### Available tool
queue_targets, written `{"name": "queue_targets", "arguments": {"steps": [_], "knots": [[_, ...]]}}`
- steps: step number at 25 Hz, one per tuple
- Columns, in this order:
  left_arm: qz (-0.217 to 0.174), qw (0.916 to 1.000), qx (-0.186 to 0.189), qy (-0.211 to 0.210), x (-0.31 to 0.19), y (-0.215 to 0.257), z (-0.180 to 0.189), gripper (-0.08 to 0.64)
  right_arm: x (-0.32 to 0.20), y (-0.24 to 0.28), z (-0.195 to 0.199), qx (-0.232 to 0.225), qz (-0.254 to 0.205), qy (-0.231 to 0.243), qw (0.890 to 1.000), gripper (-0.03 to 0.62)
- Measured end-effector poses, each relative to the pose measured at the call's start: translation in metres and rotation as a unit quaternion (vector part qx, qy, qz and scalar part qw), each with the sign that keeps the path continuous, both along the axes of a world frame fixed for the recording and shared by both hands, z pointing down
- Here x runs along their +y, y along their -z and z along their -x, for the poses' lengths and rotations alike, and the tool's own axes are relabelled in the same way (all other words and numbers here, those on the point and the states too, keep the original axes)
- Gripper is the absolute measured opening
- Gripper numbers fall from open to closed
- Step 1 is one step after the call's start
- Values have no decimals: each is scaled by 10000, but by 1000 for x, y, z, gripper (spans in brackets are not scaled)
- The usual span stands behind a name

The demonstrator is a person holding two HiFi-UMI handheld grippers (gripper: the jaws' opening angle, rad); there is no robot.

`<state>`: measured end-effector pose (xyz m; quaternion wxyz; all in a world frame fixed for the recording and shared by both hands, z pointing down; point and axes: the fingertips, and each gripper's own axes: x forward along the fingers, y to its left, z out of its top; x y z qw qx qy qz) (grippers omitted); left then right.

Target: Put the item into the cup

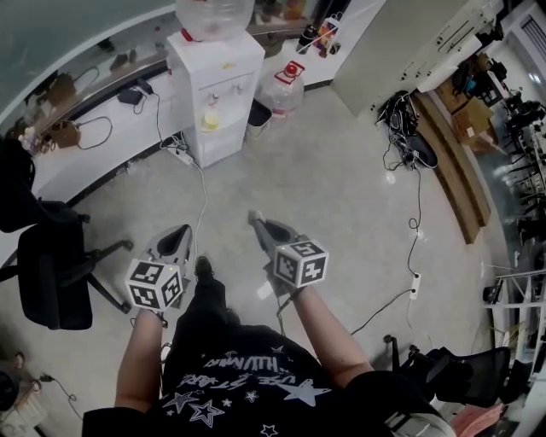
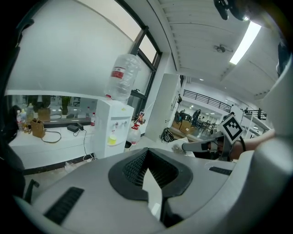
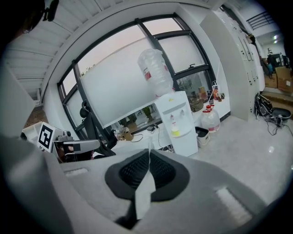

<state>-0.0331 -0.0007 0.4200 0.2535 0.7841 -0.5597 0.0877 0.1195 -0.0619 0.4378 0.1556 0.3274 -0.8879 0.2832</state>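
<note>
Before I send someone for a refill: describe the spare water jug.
Find the white water dispenser against the white counter. Just right of it, past a black bin, the spare jug stands on the floor, clear with a red cap, unlike the jug mounted on top.

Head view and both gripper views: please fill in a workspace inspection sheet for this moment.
Surface: no worktable; bare grey floor underfoot.
Job's things: nothing seen; no cup or item in any view.
Clutter: water dispenser, spare water bottle, black chair.
Grippers: left gripper and right gripper held out over the floor, jaws together, nothing between them.
Cables: white cable by the dispenser; black cable running to a power strip.
Surroundings: white counter along the window wall.
</note>
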Motion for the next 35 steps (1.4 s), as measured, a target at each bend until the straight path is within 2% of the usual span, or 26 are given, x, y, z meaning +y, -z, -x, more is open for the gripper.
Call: {"name": "queue_targets", "arguments": {"steps": [13,21,30,35], "knots": [[166,9995,108,-232,-115,-5,82,3,-111,-4,89,95,175,-172,9997,0],[328,9982,153,-469,-172,-28,120,3,-162,-18,126,266,288,-365,9986,0],[504,9968,402,-469,-198,-56,133,3,-179,-41,139,476,438,-378,9972,0],[664,9962,389,-418,-202,-80,136,3,-186,-61,137,582,584,-220,9964,0]]}}
